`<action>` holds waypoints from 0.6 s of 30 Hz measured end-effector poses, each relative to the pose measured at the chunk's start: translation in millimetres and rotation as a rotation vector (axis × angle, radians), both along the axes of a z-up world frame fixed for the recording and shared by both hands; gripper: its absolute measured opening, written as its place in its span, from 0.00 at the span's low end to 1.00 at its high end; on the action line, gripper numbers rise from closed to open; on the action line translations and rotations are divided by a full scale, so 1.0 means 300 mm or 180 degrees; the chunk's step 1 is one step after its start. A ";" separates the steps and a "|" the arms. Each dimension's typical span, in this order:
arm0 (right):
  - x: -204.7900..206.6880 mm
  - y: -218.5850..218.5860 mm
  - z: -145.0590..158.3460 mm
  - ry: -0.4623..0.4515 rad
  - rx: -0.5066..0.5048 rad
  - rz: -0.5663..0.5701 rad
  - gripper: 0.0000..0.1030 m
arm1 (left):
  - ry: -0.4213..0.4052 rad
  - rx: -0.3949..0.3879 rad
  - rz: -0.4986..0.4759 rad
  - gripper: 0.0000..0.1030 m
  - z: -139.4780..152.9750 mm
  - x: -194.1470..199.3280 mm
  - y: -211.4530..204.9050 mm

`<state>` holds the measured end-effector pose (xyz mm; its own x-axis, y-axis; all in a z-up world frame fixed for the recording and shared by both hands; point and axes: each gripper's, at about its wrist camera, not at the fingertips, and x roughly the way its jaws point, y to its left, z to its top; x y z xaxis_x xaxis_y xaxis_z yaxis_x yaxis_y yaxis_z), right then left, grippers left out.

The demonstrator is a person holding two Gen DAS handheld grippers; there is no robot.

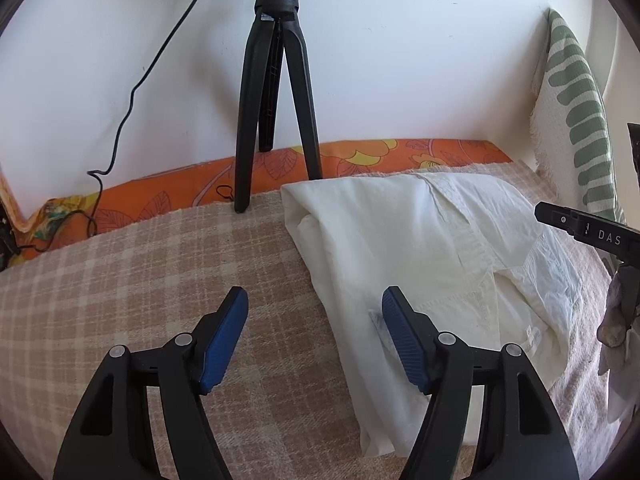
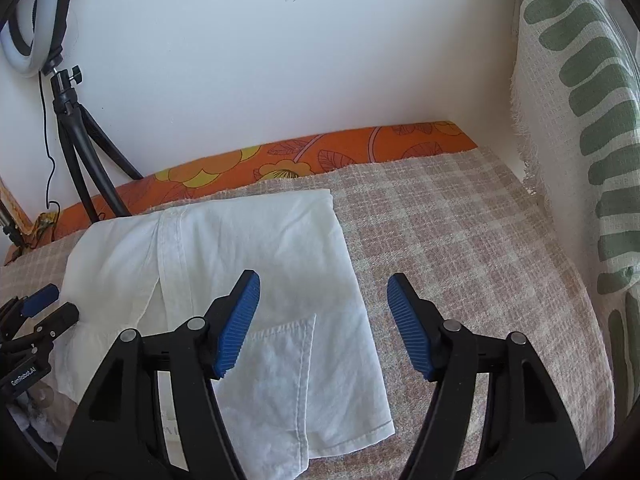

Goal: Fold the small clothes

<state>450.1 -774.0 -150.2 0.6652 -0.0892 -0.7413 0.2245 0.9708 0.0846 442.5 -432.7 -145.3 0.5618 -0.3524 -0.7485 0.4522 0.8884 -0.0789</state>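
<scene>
One white garment (image 1: 432, 248) lay on a bed covered with a single checked blanket (image 1: 132, 272), already folded into a rough rectangle with a seam and a small label showing near its edge. Going from the left of the left wrist view, a black cable (image 1: 132, 92) hung down the wall at ten o'clock, and one black tripod (image 1: 276, 92) stood at twelve o'clock with its feet at the blanket's far edge. An orange flowered sheet (image 1: 360, 156) showed in a strip along the wall behind it. The left tongs (image 1: 316, 320) hovered with their two blue fingers apart and nothing between them; the right-hand finger sat over the garment's near left edge. At three o'clock one green-and-white patterned cloth (image 1: 576, 112) stood against the side wall.

In the right wrist view the garment (image 2: 240, 264) filled the space from nine to six o'clock. The right tongs (image 2: 322, 312) were also apart and empty, straddling the garment's right edge.

The step in hand appeared to be a pause between folds, neither tool gripping cloth. The next move would probably call for both tongs to drop onto the near edge, pinch it at two points, and carry it over evenly so the layers did not slide.
</scene>
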 end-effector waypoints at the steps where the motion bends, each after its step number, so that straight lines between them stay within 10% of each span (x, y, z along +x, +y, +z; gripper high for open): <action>1: 0.001 0.002 0.006 -0.0014 0.0000 -0.0003 0.77 | -0.0008 0.0042 0.0016 0.76 0.002 -0.002 0.001; 18: -0.156 0.117 0.200 -0.0315 -0.0132 0.0008 0.84 | -0.0061 -0.0041 -0.0004 0.76 0.119 -0.140 0.064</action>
